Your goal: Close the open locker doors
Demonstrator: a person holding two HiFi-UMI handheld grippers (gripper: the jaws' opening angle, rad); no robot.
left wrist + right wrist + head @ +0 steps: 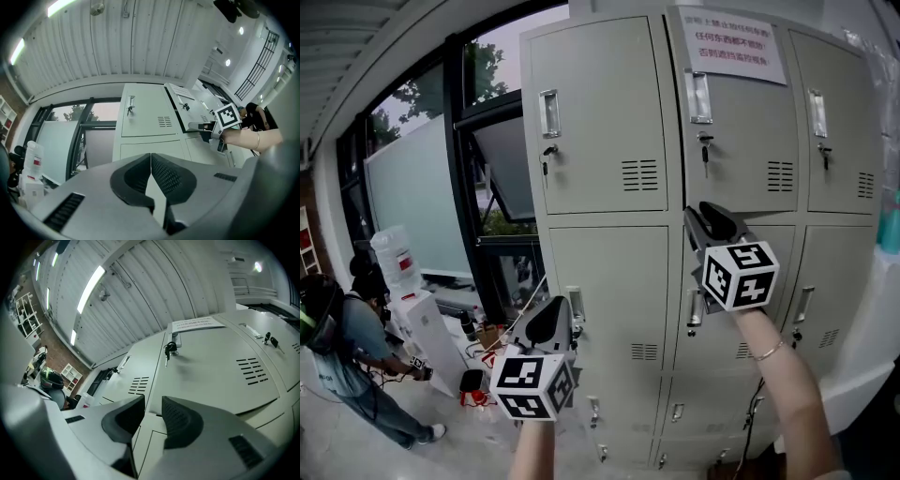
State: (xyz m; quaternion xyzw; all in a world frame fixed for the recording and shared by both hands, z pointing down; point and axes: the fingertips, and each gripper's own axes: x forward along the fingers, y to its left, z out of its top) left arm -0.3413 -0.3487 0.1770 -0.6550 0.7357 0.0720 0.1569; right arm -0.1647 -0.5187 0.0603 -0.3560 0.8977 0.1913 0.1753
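standing before the grey lockers [600, 122], the person holds both grippers up toward the doors. the right gripper [712, 218] is at the lower edge of the upper middle door [750, 131], the one with a paper notice [733, 42] and a key [705, 148] in its lock; if it touches the metal, i cannot tell. its fingers [183, 420] stand a little apart, with a narrow gap and nothing between them. the left gripper [547, 319] is lower and more to the left, in front of the left door of the second row [609, 272]. its fingers [166, 176] are pressed together and hold nothing. in the head view the locker doors look flush with each other. far left, a person [347, 366] bends beside a water dispenser [408, 295].
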